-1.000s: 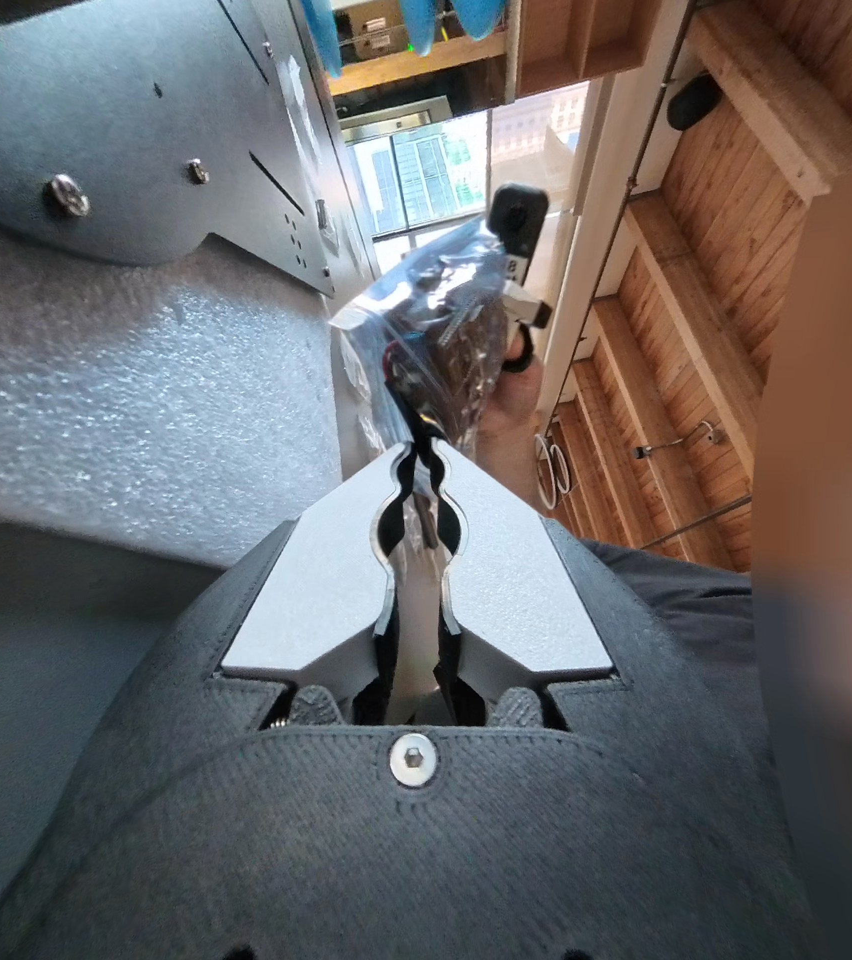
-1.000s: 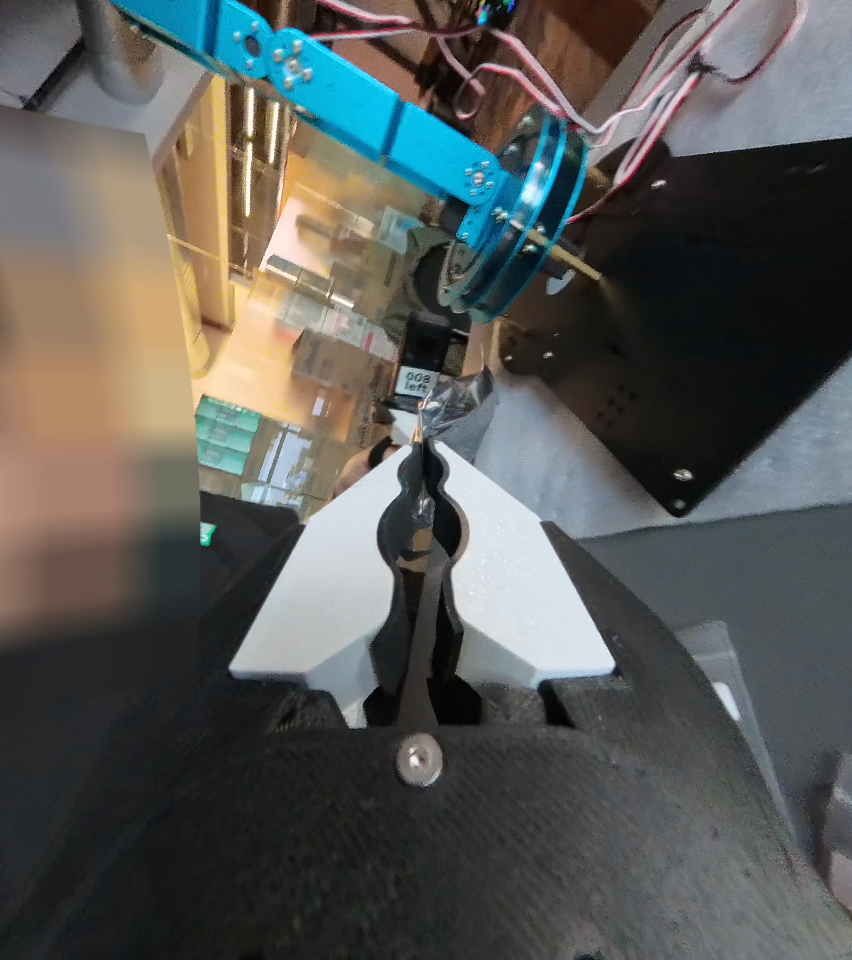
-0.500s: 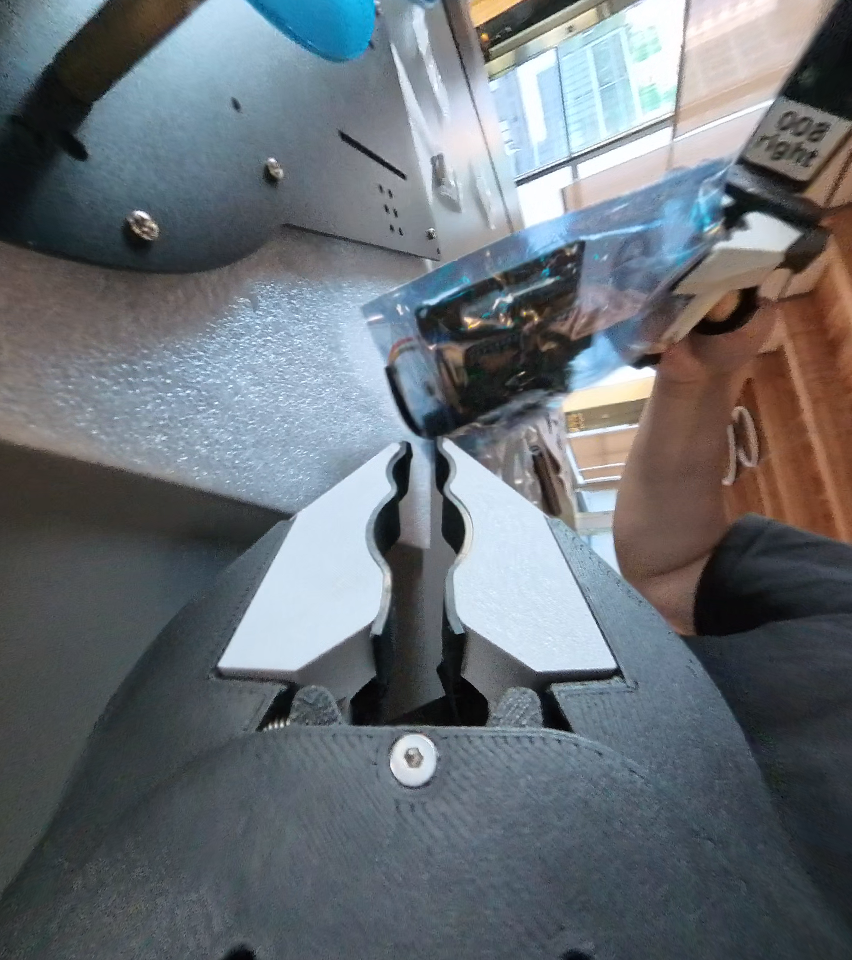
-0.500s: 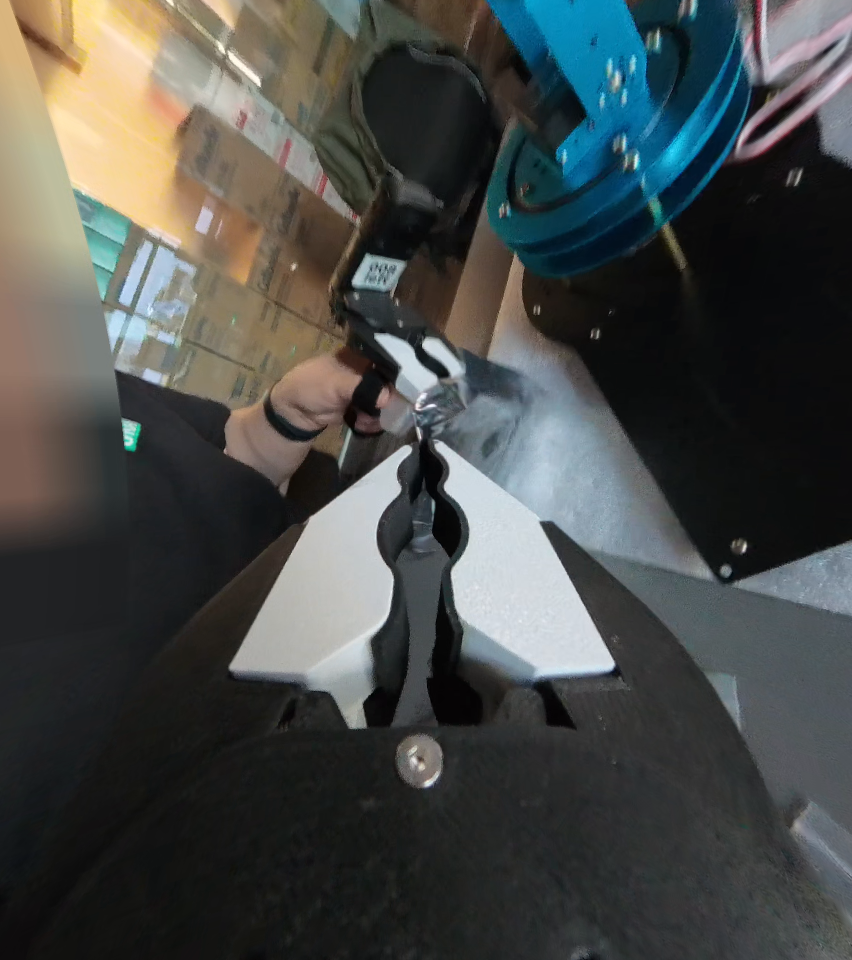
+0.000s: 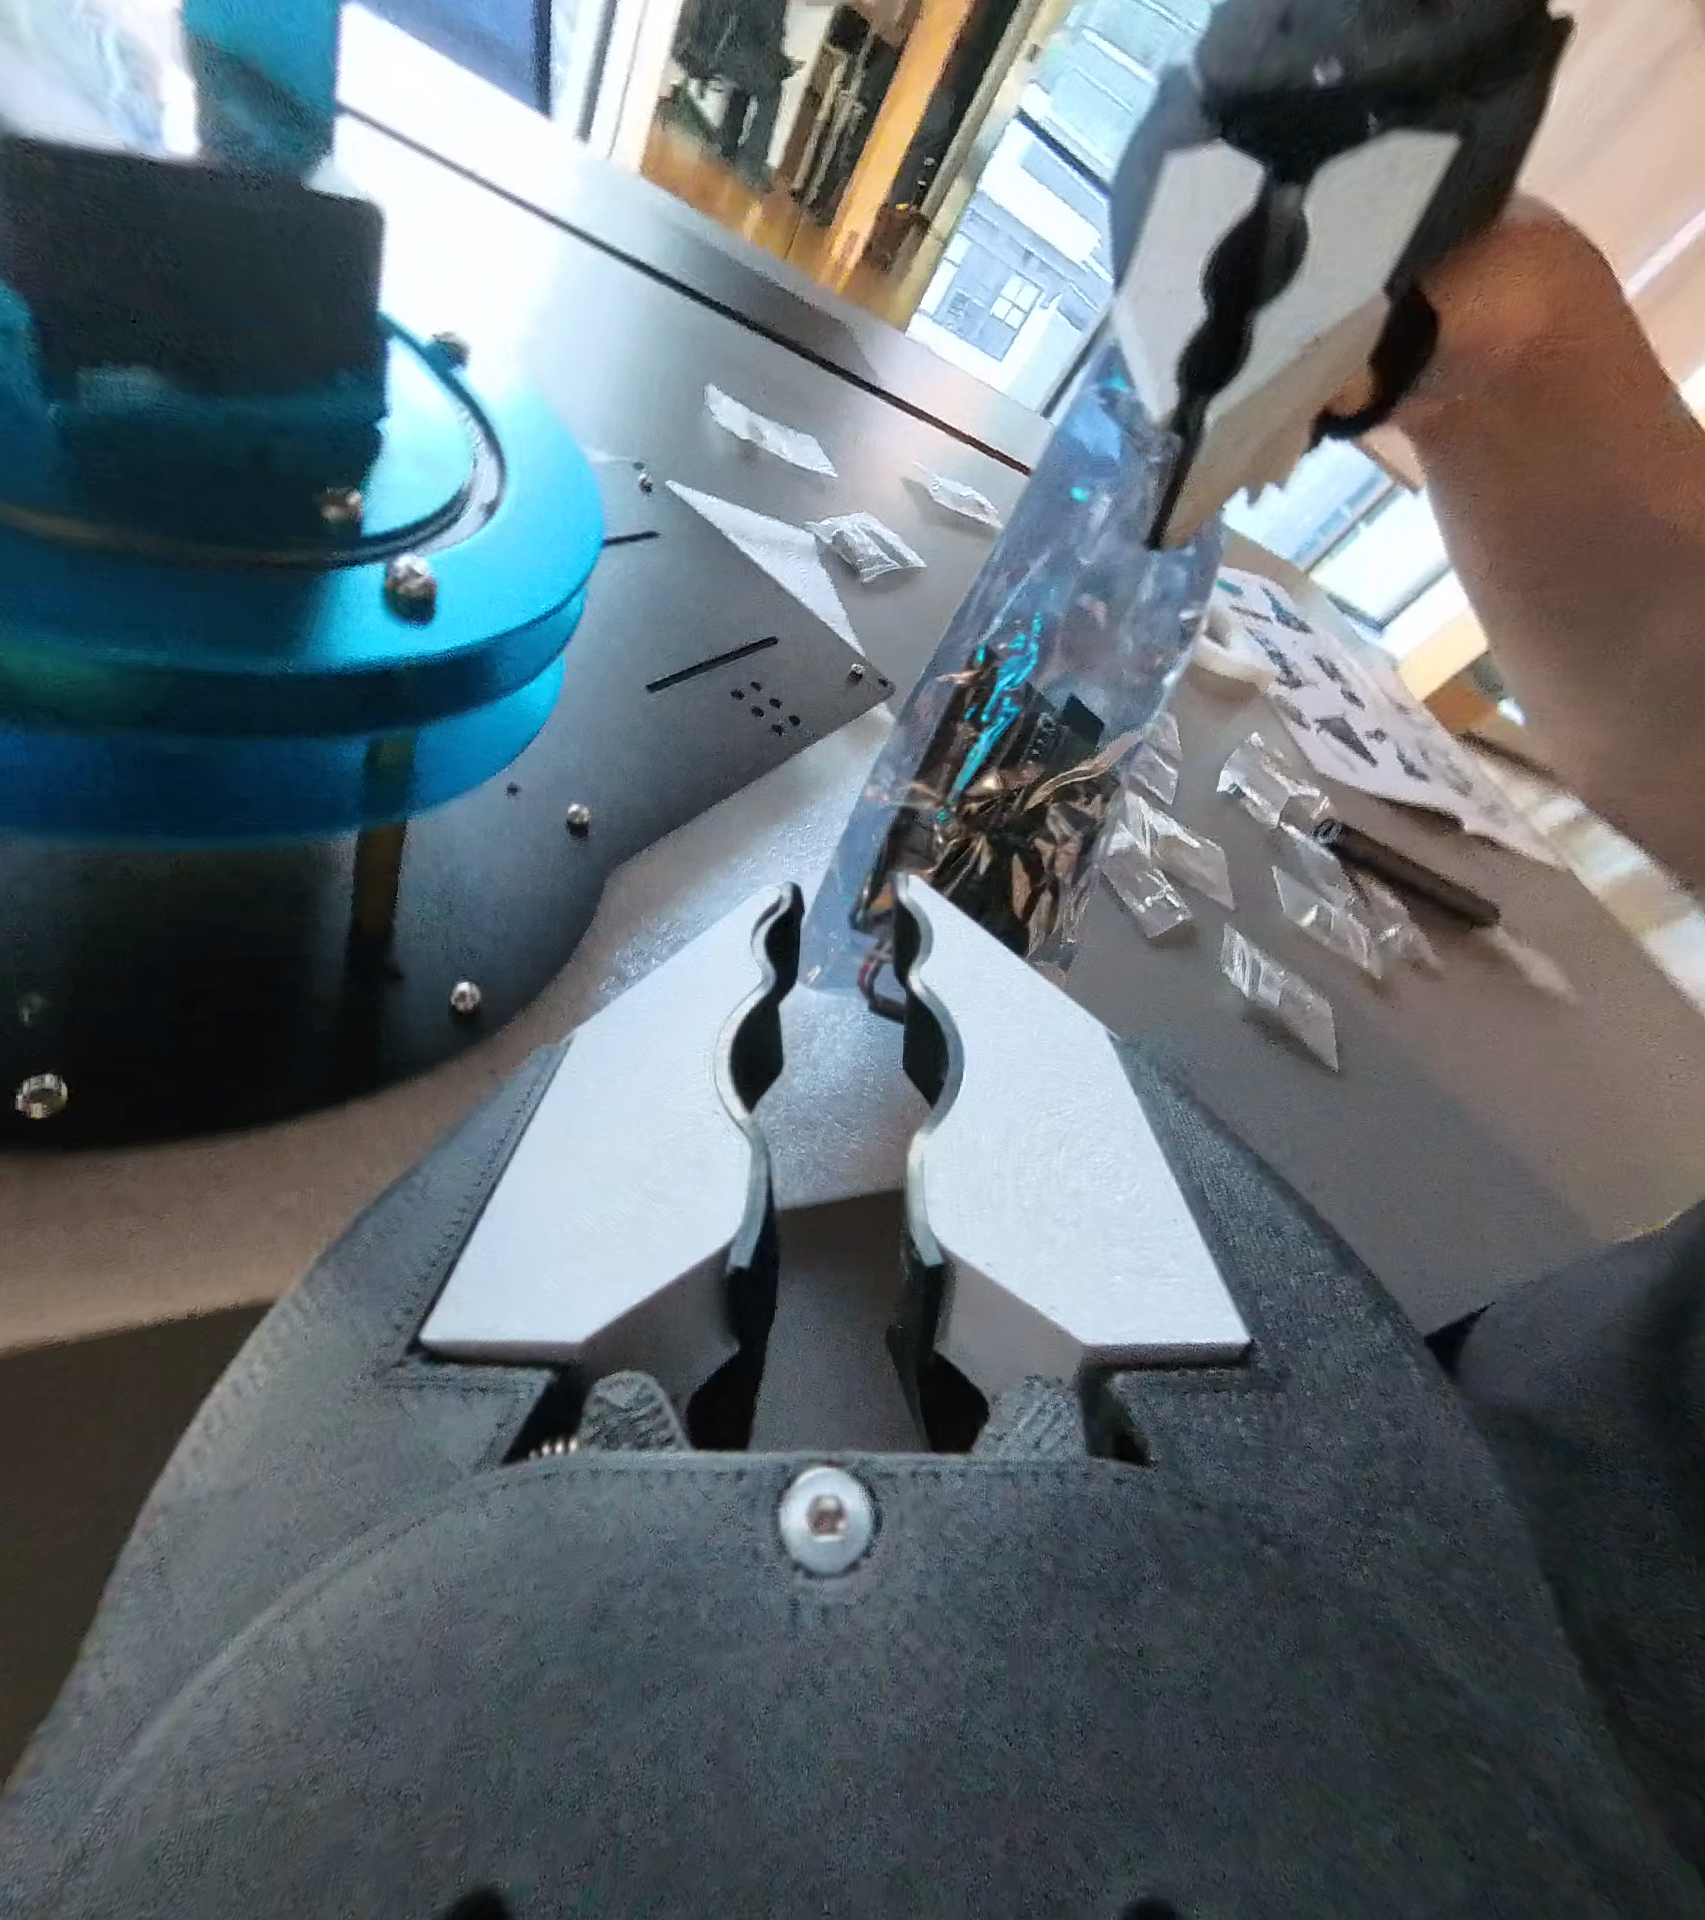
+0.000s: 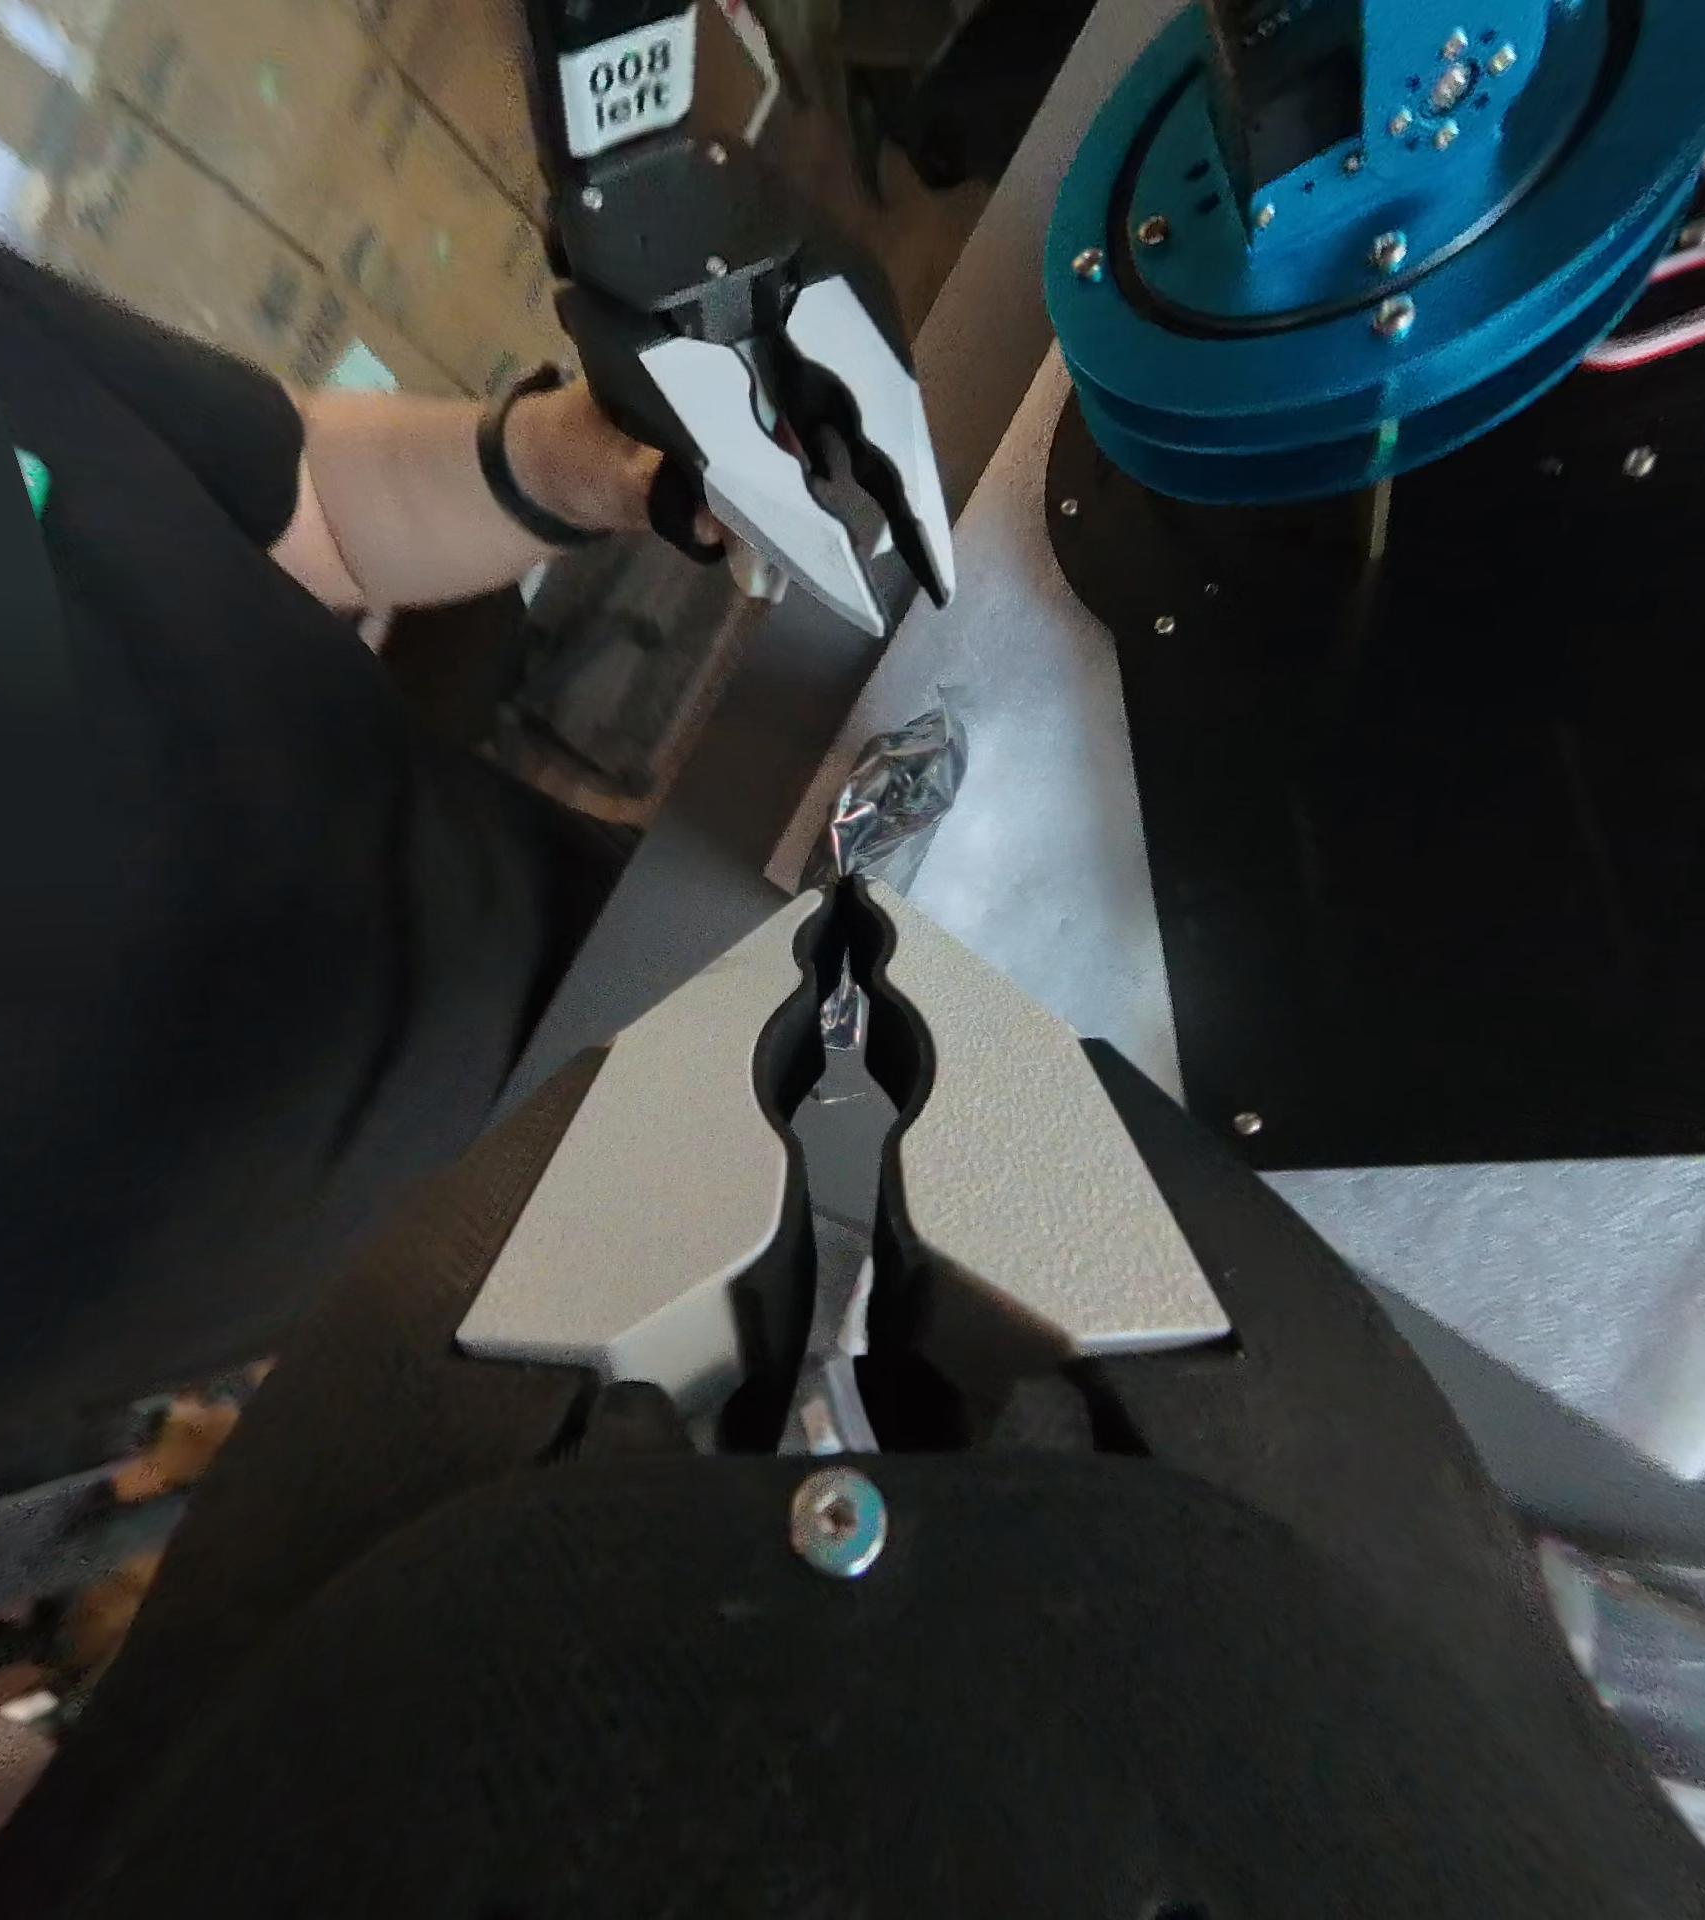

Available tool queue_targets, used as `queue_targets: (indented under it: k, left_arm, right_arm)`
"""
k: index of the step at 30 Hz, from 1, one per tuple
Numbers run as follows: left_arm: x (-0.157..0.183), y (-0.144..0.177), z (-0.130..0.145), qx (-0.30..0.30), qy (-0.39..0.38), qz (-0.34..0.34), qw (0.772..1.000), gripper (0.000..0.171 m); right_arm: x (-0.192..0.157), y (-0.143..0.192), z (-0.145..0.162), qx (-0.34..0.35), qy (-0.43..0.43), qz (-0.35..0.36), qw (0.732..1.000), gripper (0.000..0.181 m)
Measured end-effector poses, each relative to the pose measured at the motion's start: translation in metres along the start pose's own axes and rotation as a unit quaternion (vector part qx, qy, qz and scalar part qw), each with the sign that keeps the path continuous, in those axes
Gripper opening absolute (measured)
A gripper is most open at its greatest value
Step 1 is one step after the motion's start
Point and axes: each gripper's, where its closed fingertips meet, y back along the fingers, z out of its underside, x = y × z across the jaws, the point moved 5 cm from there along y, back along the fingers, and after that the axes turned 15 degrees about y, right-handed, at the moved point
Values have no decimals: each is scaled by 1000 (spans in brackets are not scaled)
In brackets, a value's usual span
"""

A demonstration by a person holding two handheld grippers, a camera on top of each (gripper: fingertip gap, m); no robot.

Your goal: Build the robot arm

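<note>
A clear plastic bag [image 5: 1014,727] with dark electronic parts and blue bits inside hangs from my right gripper [image 5: 1168,520], which is shut on its upper edge. In the right wrist view the right gripper [image 6: 848,896] pinches the crumpled bag [image 6: 895,779] at its fingertips. My left gripper [image 5: 843,899] is open just below the bag's lower end. In the right wrist view the left gripper [image 6: 910,613] stands apart from the bag, with its jaws spread and nothing between the tips.
A blue robot arm base [image 5: 204,623] stands on a black plate [image 5: 702,644] to the left, also seen in the right wrist view [image 6: 1347,312]. Several small clear bags [image 5: 1160,862], a printed sheet [image 5: 1347,665] and a dark tool [image 5: 1399,883] lie on the grey table. Left tips to right tips: about 11 cm.
My left gripper opened and let go of the bag's lower end. The bag now hangs from the right gripper alone. Both views swung down toward the table.
</note>
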Motion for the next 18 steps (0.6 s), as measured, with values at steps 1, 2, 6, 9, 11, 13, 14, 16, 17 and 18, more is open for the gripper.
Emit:
queue_targets:
  k: [1,2,6,9,11,13,14,16,17,18]
  left_arm:
    - [2,-2,0,-6,-16,11,1000,17]
    - [3,-4,0,-13,-26,24,999,17]
    - [8,-9,-8,-23,-36,52,998,17]
    - [18,-10,-18,-1,-50,85,995,18]
    - [25,-10,-25,10,-52,105,993,22]
    - [32,-12,-30,15,-54,127,990,25]
    - [35,-13,-32,18,-57,138,989,26]
    - [39,-15,-34,19,-71,151,986,26]
    - [39,-17,-35,16,-82,153,985,27]
    - [41,-19,-36,10,-92,159,983,26]
  right_arm:
    - [1,-1,-3,-12,19,-2,1000,0]
    - [1,-2,-6,-24,37,-7,999,0]
    - [4,-4,-13,-63,92,-12,994,0]
    - [3,-5,-19,-86,128,-11,988,0]
    - [-2,-7,-23,-106,158,-14,982,0]
    - [-5,-10,-29,-127,190,-12,973,0]
    - [-7,-13,-33,-136,202,-11,970,0]
    - [-11,-19,-39,-150,218,-15,964,0]
    - [-12,-22,-43,-154,225,-12,962,0]
    - [-13,-24,-45,-156,230,-9,960,0]
